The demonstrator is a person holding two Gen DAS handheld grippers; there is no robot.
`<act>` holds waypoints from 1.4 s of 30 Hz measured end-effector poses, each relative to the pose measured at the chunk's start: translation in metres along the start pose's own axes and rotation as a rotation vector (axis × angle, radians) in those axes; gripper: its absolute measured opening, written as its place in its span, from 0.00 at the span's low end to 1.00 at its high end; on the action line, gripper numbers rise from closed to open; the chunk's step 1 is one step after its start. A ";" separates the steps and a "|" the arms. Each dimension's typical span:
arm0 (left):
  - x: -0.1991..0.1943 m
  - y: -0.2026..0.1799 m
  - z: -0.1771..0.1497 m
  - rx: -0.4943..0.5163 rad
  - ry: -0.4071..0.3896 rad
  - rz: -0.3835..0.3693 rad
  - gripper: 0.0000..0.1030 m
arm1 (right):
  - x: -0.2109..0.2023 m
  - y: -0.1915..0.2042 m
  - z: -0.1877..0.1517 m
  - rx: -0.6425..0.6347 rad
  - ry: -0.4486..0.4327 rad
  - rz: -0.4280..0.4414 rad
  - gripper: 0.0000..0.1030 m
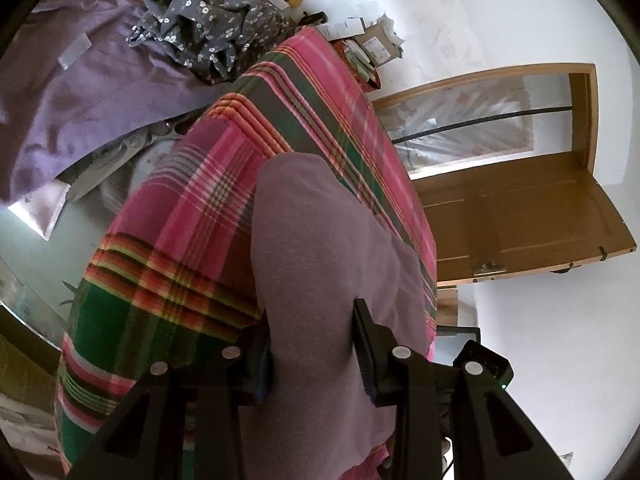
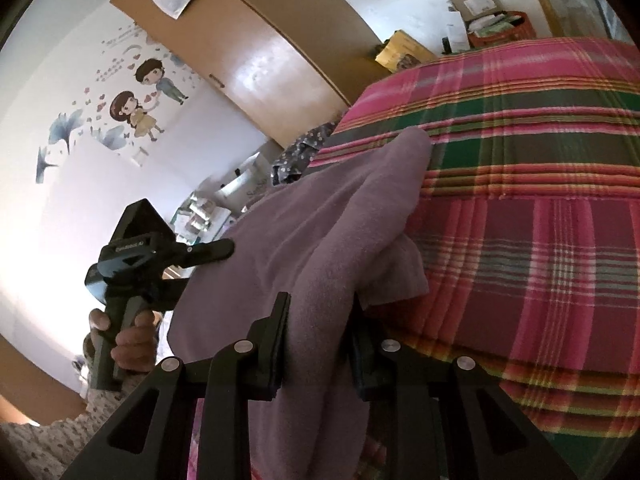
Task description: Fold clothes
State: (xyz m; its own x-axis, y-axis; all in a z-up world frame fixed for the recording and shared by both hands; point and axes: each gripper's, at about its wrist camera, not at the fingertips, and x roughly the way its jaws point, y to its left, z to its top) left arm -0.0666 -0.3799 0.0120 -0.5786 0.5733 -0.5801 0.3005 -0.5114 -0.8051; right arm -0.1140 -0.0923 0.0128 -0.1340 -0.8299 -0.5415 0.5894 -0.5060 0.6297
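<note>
You have one soft purple cloth [image 1: 324,264] held up in both tools, so you look to be in the middle of a fold, carrying it over the bed. Your left gripper [image 1: 312,344] has its two black jaws pinching a thick bunch of the cloth, and your right gripper [image 2: 320,340] pinches another bunch of the same cloth the same way. In the right view you can also see your hand [image 2: 128,340] around the handle of the left tool. The cloth hangs between the tools and droops onto the checked blanket [image 1: 192,208] below it. It looks fuzzy and thick, like fleece, with round, puffy folds and no sharp creases. The blanket is flat and woven, with pink, green and orange stripes. Farther back lie a smooth purple sheet [image 1: 80,92] and a crumpled grey dress with little white flowers [image 1: 212,20]. Next, I think you need to lay the cloth down flat on the blanket, keeping both tools level so the edges line up, and let go only once it rests there.
</note>
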 end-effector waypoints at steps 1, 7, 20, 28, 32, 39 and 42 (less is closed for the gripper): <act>0.001 0.000 0.000 0.003 0.002 0.004 0.34 | 0.001 -0.001 -0.001 0.001 0.001 -0.005 0.27; 0.005 0.002 -0.002 0.033 0.012 0.028 0.39 | 0.003 -0.010 -0.005 0.033 0.015 -0.027 0.31; -0.004 -0.002 -0.013 0.075 -0.022 0.163 0.55 | 0.005 -0.009 -0.004 0.008 0.024 -0.134 0.53; -0.018 -0.019 -0.032 0.121 -0.106 0.298 0.55 | -0.007 0.001 -0.010 -0.016 0.012 -0.222 0.58; -0.029 -0.034 -0.055 0.187 -0.165 0.411 0.53 | -0.018 0.018 -0.017 -0.080 -0.018 -0.337 0.58; -0.041 -0.046 -0.100 0.310 -0.267 0.568 0.53 | -0.020 0.058 -0.042 -0.202 0.006 -0.456 0.65; -0.037 -0.048 -0.117 0.346 -0.273 0.603 0.53 | -0.019 0.072 -0.057 -0.247 0.010 -0.480 0.66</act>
State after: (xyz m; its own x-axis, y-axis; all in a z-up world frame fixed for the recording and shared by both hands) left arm 0.0287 -0.3018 0.0577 -0.5702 -0.0263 -0.8211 0.3953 -0.8849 -0.2461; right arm -0.0241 -0.0999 0.0364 -0.4275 -0.5161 -0.7422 0.6339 -0.7565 0.1610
